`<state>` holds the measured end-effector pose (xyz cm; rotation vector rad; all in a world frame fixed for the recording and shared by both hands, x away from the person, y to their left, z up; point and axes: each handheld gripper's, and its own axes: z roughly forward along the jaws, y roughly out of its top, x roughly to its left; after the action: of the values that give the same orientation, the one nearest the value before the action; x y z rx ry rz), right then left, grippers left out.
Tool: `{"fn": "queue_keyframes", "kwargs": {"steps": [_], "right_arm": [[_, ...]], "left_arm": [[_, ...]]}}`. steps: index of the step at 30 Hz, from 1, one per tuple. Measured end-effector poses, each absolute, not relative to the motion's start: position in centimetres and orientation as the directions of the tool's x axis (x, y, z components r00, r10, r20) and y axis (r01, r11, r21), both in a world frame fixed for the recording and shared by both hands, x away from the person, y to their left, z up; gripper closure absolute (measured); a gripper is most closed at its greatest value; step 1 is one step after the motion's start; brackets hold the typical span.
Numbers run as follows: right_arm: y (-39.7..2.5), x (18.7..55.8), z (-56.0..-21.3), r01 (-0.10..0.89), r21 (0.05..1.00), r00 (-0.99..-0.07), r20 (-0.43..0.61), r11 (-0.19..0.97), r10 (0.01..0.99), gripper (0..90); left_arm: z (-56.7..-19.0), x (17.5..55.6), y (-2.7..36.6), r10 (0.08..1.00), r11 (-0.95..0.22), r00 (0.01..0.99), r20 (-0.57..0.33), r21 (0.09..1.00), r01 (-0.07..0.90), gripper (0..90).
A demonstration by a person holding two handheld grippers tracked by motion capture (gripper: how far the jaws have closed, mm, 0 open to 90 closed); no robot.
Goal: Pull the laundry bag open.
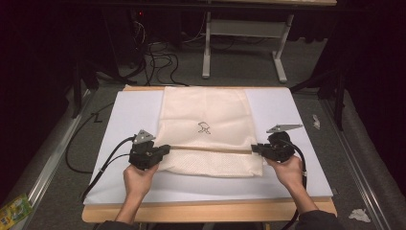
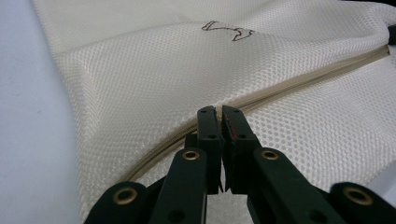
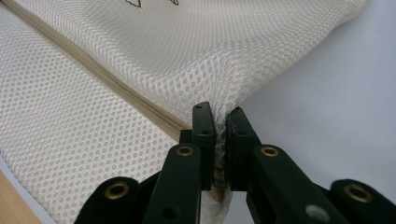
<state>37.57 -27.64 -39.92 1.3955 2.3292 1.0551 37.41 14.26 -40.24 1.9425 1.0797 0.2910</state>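
Note:
A cream mesh cloth (image 1: 206,115) with a small dark emblem (image 1: 204,127) lies on a white sheet (image 1: 129,110). A beige-trimmed edge (image 1: 210,149) runs taut across it from one gripper to the other. My left gripper (image 1: 165,149) is at the cloth's left side, its jaws closed at the trim (image 2: 299,84) of the mesh (image 2: 140,74). On the cloth's right side, my right gripper (image 1: 253,148) is shut with mesh (image 3: 219,60) bunched and pinched between its jaws. Each gripper is held by a hand at the table's near side.
The white sheet covers a wooden table (image 1: 206,211). On the floor behind are a table frame (image 1: 244,33) and cables (image 1: 158,62). A rail (image 1: 48,158) runs along the left, and paper scraps (image 1: 359,214) lie at the right.

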Motion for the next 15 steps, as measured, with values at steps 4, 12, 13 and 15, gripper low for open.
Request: {"fn": "queue_keyframes", "kwargs": {"steps": [4, 12, 13, 15], "right_arm": [[-27.59, 37.66, -39.93, 0.675, 0.680, -0.520, 0.163, 0.286, 0.839, 86.1], [-28.03, 37.54, -39.90, 0.675, 0.679, -0.515, 0.153, 0.289, 0.843, 86.1], [-28.12, 37.51, -39.88, 0.678, 0.677, -0.513, 0.155, 0.287, 0.844, 86.0], [-28.17, 37.55, -39.91, 0.677, 0.677, -0.514, 0.155, 0.288, 0.844, 86.0]], "left_arm": [[-40.31, 37.49, 14.33, 0.780, -0.239, 0.594, -0.198, 0.783, 0.575, 87.3], [-40.34, 37.35, 14.99, 0.785, -0.241, 0.588, -0.195, 0.778, 0.580, 87.3], [-40.34, 37.35, 14.97, 0.786, -0.240, 0.587, -0.195, 0.778, 0.580, 87.3], [-40.32, 37.41, 14.99, 0.786, -0.236, 0.586, -0.198, 0.779, 0.581, 87.3]]}}
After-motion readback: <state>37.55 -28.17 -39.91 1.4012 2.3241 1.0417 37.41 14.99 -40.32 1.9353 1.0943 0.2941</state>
